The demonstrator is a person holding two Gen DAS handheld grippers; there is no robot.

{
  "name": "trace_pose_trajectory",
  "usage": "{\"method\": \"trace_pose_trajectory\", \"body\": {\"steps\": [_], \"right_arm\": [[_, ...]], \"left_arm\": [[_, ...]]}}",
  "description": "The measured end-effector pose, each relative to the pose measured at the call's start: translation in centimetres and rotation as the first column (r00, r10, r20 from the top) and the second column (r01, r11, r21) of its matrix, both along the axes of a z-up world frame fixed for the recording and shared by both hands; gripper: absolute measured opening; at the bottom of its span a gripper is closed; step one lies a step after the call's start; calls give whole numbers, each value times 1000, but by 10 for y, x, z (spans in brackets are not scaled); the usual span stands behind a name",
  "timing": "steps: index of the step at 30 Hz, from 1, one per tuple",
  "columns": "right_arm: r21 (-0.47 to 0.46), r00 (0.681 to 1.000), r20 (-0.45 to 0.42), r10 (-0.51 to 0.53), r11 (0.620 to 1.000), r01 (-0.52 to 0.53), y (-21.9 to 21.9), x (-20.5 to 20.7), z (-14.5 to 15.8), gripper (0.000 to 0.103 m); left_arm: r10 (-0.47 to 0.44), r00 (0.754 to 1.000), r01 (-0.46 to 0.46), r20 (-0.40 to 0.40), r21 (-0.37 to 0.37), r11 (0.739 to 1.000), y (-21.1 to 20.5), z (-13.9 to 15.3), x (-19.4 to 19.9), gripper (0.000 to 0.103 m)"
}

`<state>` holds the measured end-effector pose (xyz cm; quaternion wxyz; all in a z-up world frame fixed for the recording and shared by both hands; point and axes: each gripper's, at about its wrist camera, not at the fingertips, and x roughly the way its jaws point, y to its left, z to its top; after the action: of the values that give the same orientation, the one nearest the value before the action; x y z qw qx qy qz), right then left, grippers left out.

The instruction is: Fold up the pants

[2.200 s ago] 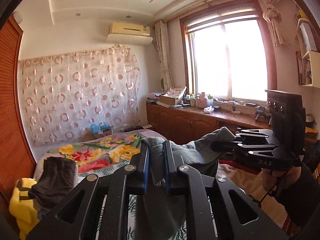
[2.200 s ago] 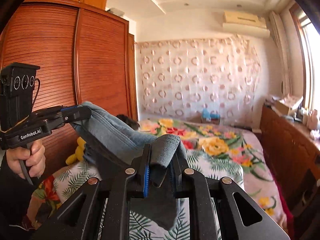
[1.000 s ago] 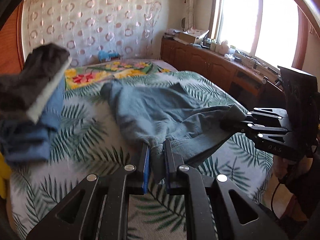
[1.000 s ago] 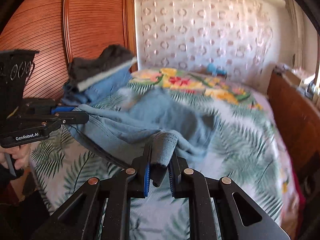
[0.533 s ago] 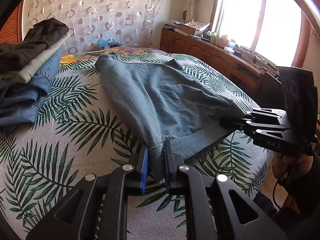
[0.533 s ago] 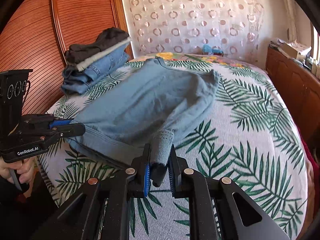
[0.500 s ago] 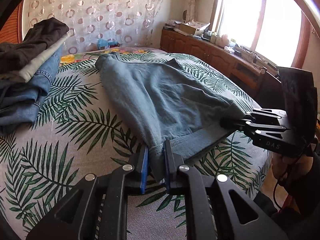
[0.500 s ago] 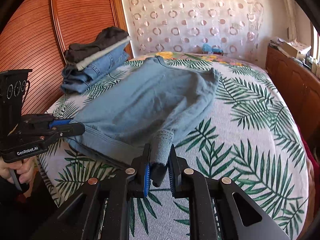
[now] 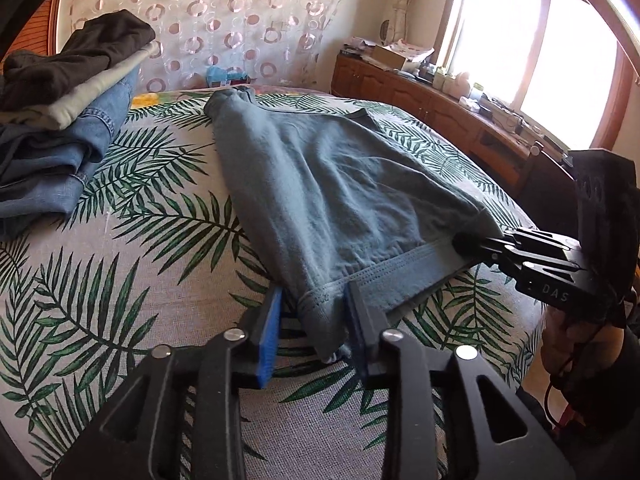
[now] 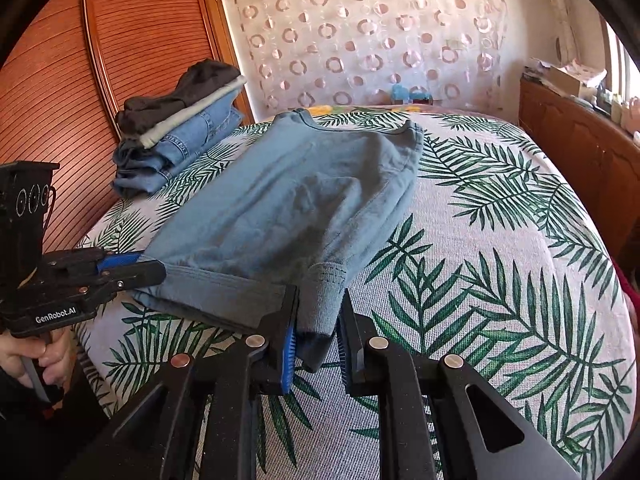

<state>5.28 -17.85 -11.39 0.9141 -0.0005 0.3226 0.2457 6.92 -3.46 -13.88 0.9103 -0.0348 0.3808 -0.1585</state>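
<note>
One stack of folded clothes (image 10: 180, 128) sits at the bed's (image 10: 500, 240) far left edge. Soft blue pants (image 9: 340, 184) lie flat mid-bed, waistband at the near edge. Left gripper (image 9: 316, 320) jaws have just been opening, corner loose between them; right gripper (image 10: 316, 328) pinches the other corner.

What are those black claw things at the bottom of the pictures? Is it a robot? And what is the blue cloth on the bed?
It is not a robot. A person holds a pinching tool in each hand, and each tool has a small camera that looks out along its two fingers. So one picture is taken from the left gripper and the other from the right gripper. You can even see a hand around one handle.

The blue cloth is a pair of pants, spread on a bed with a leaf-pattern cover. Further back on the bed is a pile of folded clothes.

The right gripper pinches one near corner of the pants. The left gripper's jaws have just been opening: the other corner lies between them, let go.
</note>
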Motion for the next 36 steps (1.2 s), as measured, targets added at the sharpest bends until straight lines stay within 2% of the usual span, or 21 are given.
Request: {"method": "trace_pose_trajectory", "body": {"steps": [1,5,11,16,22,28,32,36], "right_arm": [[-4,1000,1,-1,1000,1,1,0,0,17],[-12,1000,-2,-2,1000,2,1,0,0,20],[-74,999,0,-51,996,50,0,-2,6,33],[-112,998,37,-58,992,62,-1,-15,17,33],[-67,992,93,-80,994,86,-15,-24,33,34],[-35,996,29,-84,996,85,-19,-8,22,35],[-19,996,-55,-69,998,68,-15,5,8,35],[-16,996,-54,-66,998,66,-14,5,7,35]], "left_arm": [[5,1000,-5,2,-5,1000,1,0,-1,47],[15,1000,-15,-2,-27,1000,6,1,0,54],[37,999,-37,3,-10,999,7,-4,0,54],[35,999,-36,23,11,999,6,-5,-2,54],[31,999,-32,42,30,999,4,-6,-5,54],[25,999,-26,47,25,999,6,-6,-5,54],[28,999,-30,47,34,999,4,-5,-6,54],[37,999,-37,39,10,999,5,-4,-5,54]]}}
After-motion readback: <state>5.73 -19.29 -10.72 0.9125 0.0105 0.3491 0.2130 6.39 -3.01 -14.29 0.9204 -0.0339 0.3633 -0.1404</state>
